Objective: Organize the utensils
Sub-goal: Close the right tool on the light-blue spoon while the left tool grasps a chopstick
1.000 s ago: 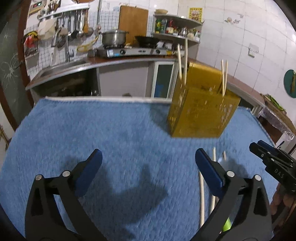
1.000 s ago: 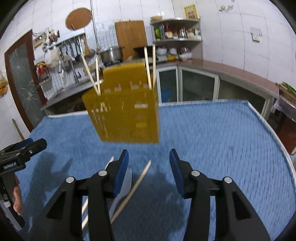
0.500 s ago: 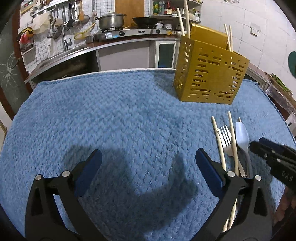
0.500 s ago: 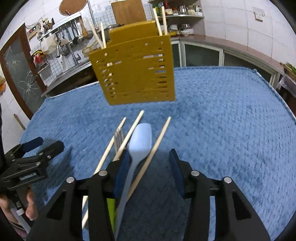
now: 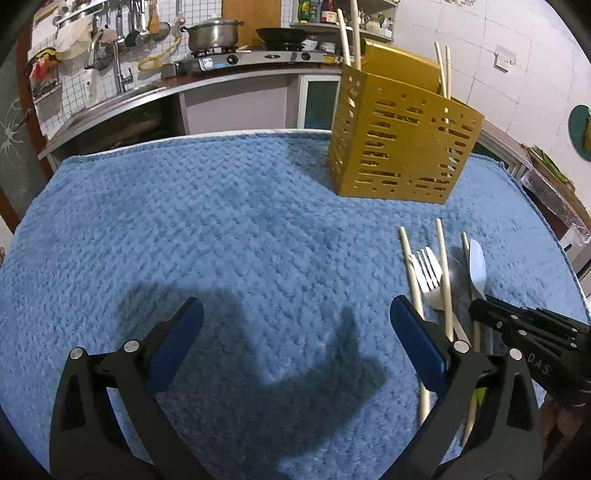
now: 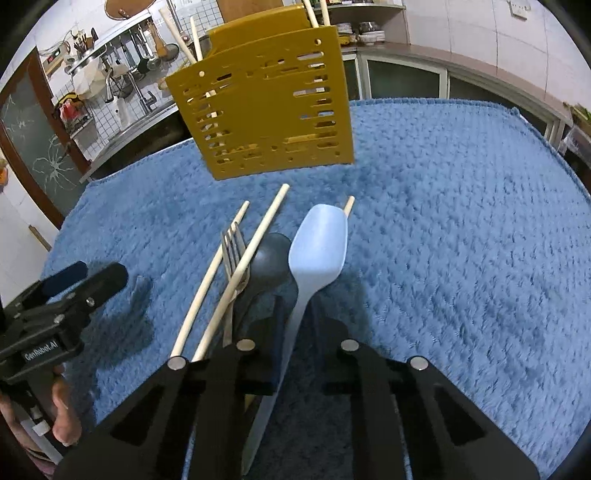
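A yellow slotted utensil holder (image 6: 266,110) stands on the blue cloth with chopsticks (image 6: 177,33) sticking out of it. In front of it lie loose chopsticks (image 6: 255,247), a metal fork (image 6: 232,247), a dark spoon (image 6: 269,258) and a pale blue spoon (image 6: 319,243). My right gripper (image 6: 297,319) is closing its jaws, and both pads sit against the pale blue spoon's handle. My left gripper (image 5: 295,314) hangs open over bare cloth, left of the utensils, with nothing between its fingers. The holder (image 5: 402,147) and the fork (image 5: 428,269) also show in the left wrist view.
The blue cloth (image 5: 184,221) covers the whole table top. Behind it run a kitchen counter with a sink (image 5: 122,96), a stove with a pot (image 5: 210,33) and a pan, and hanging tools. A person's hand (image 6: 62,413) holds the left gripper's handle.
Both grippers have come down toward the cloth. The right gripper's jaws, earlier apart over the utensils, have closed in on the pale blue spoon's handle. The left gripper has stayed open.
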A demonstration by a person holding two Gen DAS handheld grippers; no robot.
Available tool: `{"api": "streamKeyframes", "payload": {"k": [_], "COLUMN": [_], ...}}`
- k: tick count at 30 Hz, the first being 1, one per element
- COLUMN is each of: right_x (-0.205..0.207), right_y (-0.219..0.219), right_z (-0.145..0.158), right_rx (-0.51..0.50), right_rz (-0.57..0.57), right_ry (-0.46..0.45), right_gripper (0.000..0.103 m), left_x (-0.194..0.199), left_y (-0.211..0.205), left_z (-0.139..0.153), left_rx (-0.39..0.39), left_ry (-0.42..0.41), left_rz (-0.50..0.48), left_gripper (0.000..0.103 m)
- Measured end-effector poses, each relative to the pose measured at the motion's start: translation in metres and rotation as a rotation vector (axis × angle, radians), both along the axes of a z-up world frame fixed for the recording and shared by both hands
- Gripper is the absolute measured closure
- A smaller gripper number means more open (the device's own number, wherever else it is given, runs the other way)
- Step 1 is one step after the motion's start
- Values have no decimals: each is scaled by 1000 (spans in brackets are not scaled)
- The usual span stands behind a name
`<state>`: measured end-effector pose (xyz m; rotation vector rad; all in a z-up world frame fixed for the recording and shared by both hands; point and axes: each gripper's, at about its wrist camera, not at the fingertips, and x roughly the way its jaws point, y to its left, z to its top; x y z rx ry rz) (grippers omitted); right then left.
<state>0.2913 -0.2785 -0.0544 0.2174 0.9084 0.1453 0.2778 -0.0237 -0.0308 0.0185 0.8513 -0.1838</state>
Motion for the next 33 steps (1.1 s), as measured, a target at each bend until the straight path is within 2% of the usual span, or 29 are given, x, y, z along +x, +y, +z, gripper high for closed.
{"api": "streamKeyframes", "payload": {"k": [4, 11, 13, 14, 19, 23, 25, 26, 30, 33], "right_x": [1, 8, 9, 10, 11, 14, 14, 14, 15, 16], "right_y": [-14, -47, -57, -61, -75, -73, -73, -73, -74, -75], "right_z": [5, 5, 3, 2, -3, -2, -3, -3, -4, -4], "right_rx": [6, -24, -29, -30, 1, -17, -13, -10, -15, -15], "right_rz": [-16, -60, -81, -86, -101, -97, -99, -100, -100, -103], "right_ry": [-4, 24, 33, 35, 44, 43, 44, 46, 52, 62], "right_gripper": [97, 97, 97, 97, 97, 97, 97, 97, 97, 97], "left_x": [-1, 2, 2, 2, 4, 8, 12, 14, 24, 36], "left_y": [-10, -28, -34, -37, -56, -68, -75, -78, -90, -92], "left_z": [-1, -6, -7, -7, -12, -13, -16, -18, -22, -21], "left_rx": [9, -4, -2, 1, 28, 52, 63, 65, 95, 80], "left_ry": [14, 64, 60, 62, 100, 119, 146, 161, 160, 182], "left_rz": [-25, -69, -81, -88, -141, -181, -201, -208, -206, -199], "left_gripper": [5, 5, 8, 11, 38, 47, 67, 71, 75, 80]}}
